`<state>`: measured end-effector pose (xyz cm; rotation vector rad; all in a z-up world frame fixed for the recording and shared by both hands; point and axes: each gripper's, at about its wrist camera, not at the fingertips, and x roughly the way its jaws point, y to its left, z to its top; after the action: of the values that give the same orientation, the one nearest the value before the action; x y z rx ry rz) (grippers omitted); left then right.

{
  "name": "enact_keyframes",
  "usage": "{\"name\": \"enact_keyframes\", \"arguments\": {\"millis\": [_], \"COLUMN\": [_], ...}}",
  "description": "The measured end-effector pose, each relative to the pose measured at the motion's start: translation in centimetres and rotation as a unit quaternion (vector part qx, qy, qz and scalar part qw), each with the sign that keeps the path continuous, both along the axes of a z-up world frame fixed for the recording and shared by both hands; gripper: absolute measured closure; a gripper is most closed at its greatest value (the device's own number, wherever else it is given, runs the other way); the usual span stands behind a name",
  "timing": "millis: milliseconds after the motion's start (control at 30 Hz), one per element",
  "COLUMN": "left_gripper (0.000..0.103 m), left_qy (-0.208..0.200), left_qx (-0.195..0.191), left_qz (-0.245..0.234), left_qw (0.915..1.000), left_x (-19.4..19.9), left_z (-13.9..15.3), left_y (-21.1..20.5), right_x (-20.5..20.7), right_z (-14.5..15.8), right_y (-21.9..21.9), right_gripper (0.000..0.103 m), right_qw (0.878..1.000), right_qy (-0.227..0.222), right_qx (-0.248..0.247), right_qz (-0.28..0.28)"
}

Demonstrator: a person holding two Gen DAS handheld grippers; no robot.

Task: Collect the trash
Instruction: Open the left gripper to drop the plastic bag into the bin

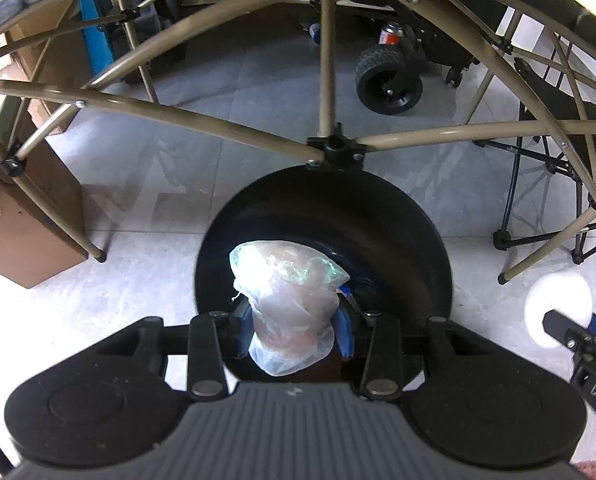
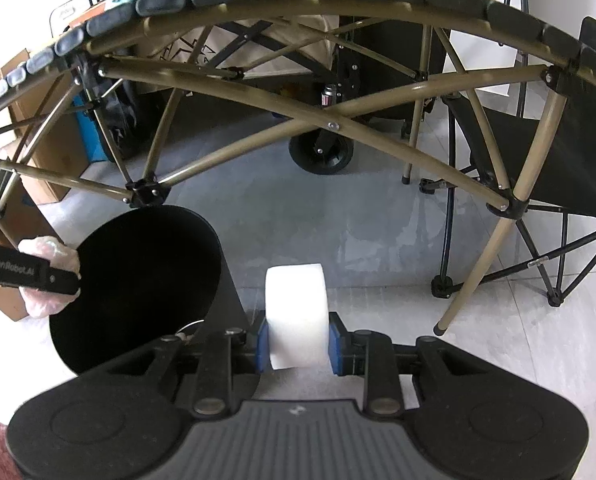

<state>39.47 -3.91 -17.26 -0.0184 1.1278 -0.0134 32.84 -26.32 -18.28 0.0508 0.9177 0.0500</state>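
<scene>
— Pale grey floor tiles [image 2: 306, 216] run under everything, and a tan folding frame [image 1: 322, 80] of crossed tubes arches over the whole spot. What else is around?

— Behind the frame stands a black wagon with a chunky wheel [image 1: 390, 80], and a spray can [image 1: 390, 34] sits on it. Cardboard boxes [image 1: 29, 224] line the left side, with a blue panel behind them. A black folding chair [image 2: 538, 148] stands to the right.

— What stands in the way?

— One black hub of the frame [image 1: 336, 152] sits right at the far rim of the black bin [image 1: 410, 240], and its tubes fan out just above that rim. A frame leg [image 2: 482, 256] slants down to the floor right of the bin.

— And the left gripper [image 1: 293, 328]?

— Its blue pads are clamped on a crumpled clear plastic bag [image 1: 289, 288], held over the bin's open mouth. In the right wrist view the same bag shows pinkish at the bin's left rim.

— The right gripper [image 2: 298, 344]?

— Its jaws are closed on a white roll of paper [image 2: 295, 312], pads pressing both flat ends. It is held above the floor just right of the bin, not over it.
</scene>
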Motion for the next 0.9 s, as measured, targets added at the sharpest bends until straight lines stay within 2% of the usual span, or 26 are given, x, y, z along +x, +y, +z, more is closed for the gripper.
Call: {"name": "enact_keyframes", "arguments": {"millis": [467,833,900], "left_gripper": [0.063,0.063,0.058], "left_qy": [0.042,0.049,0.054], "left_qx": [-0.014,-0.01,-0.01], "left_qz": [0.002,0.001,0.002], "left_qw": [0.999,0.9987,0.9985], "left_x": [1.7,1.8,1.9], "left_z": [-1.7,-2.0,-2.1], "left_y": [-3.7,-4.2,-4.1], "right_x": [0.3,0.0,0.0], "right_z": [-0.8,-0.7,-0.7], "right_y": [-0.4,-0.7,-0.7], "right_gripper": [0.075,0.075,0.075], "right_qw": [1.0,1.0,1.0], "right_qy": [0.011,0.007,0.007], "right_qx": [-0.007,-0.008,-0.008], "right_qz": [-0.009,-0.008,-0.008]}}
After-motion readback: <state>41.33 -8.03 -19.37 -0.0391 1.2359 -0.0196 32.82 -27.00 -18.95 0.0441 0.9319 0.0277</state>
